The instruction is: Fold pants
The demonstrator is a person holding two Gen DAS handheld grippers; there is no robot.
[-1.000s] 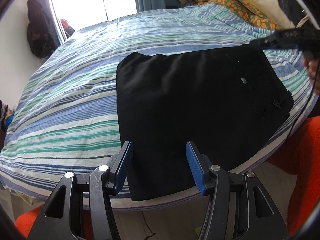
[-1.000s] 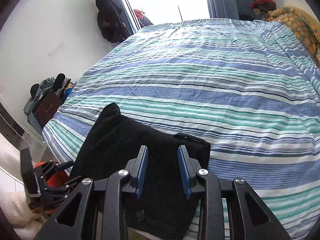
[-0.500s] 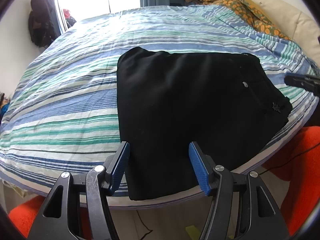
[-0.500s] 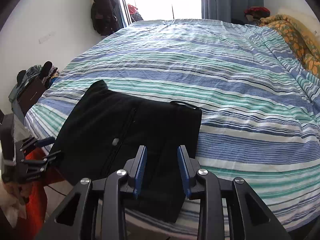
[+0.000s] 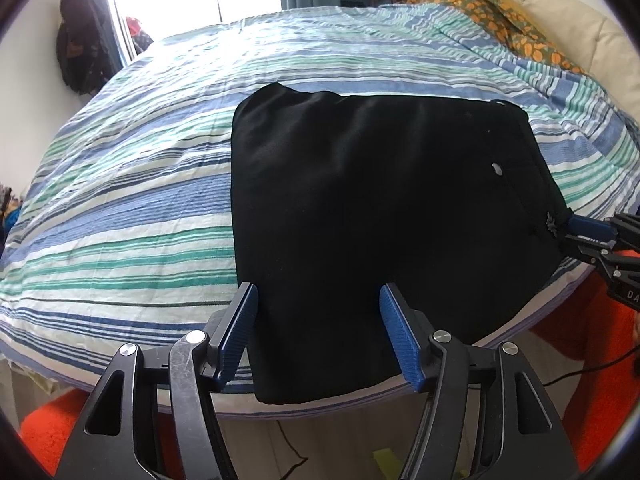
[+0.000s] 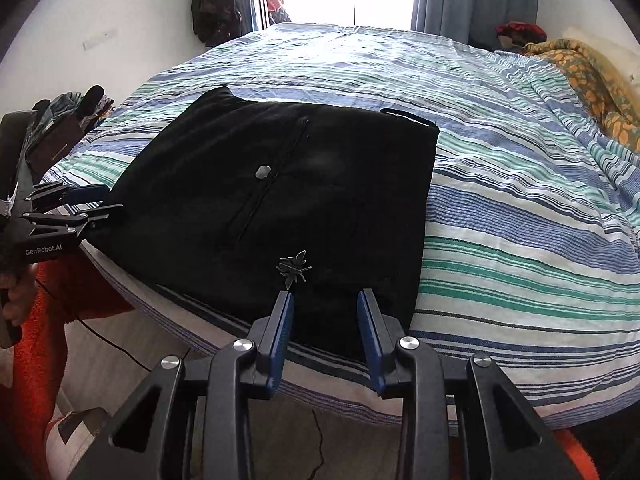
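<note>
Black pants (image 5: 360, 200) lie folded into a rough square near the front edge of the striped bed (image 5: 120, 200). My left gripper (image 5: 317, 288) hovers over their near left corner. Its jaws are opening, and the cloth lies below the gap without either pad pressing on it. In the right wrist view the pants (image 6: 280, 200) show a silver button (image 6: 263, 171) and a small spider-shaped ornament (image 6: 295, 266). My right gripper (image 6: 326, 293) stands open just in front of that ornament, over the near right corner, with nothing pinched. Each gripper also shows in the other's view: the right gripper (image 5: 588, 228), the left gripper (image 6: 80, 204).
An orange patterned blanket (image 5: 500, 12) is bunched at the head of the bed. Dark coats (image 5: 76, 60) hang on the wall by the window. An orange rug (image 5: 40, 428) and a thin cable (image 6: 120, 352) lie on the floor below the bed edge. A hand (image 6: 16, 300) holds the left gripper.
The right gripper came down from above the pants' far side to their near right corner. The left gripper stayed put while its jaws widened a little.
</note>
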